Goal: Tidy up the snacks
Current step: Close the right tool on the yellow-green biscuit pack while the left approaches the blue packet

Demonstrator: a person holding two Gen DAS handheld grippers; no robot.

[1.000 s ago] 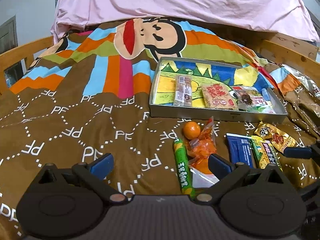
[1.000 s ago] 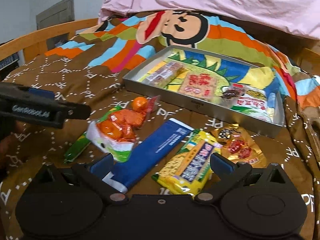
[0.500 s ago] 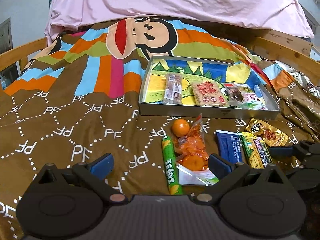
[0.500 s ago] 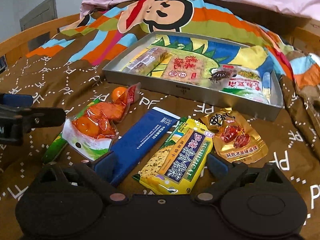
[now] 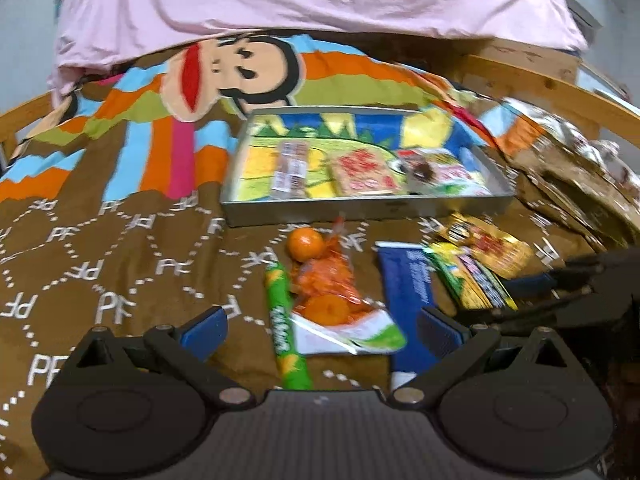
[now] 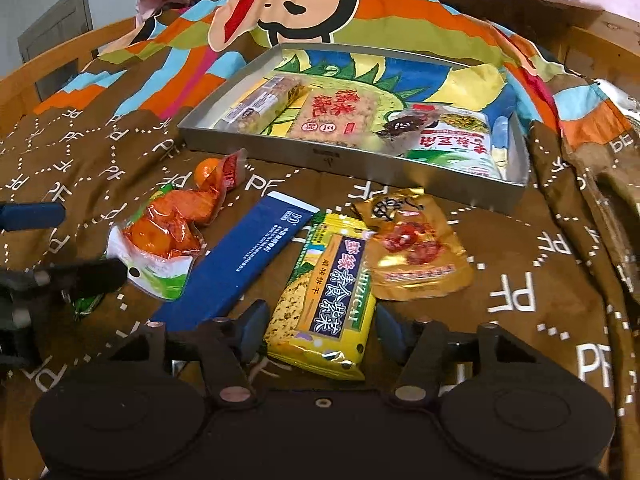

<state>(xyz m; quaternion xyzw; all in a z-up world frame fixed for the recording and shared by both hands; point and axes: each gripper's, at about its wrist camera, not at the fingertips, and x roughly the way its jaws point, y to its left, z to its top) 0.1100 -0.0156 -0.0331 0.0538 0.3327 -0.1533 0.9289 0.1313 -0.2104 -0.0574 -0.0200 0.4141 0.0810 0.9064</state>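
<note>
The right gripper [image 6: 318,330] is closing on the yellow cracker pack [image 6: 326,296], whose near end sits right between its fingers, long axis pointing away toward the tray [image 6: 516,196]. The left gripper [image 5: 322,326] gapes wide, holding nothing.

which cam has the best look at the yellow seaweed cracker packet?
Right wrist view. The yellow seaweed cracker packet lies close and sharp between the closing right gripper, its label readable. In the left wrist view the packet is small, motion-blurred and far right, partly behind the right gripper's fingers.
</note>
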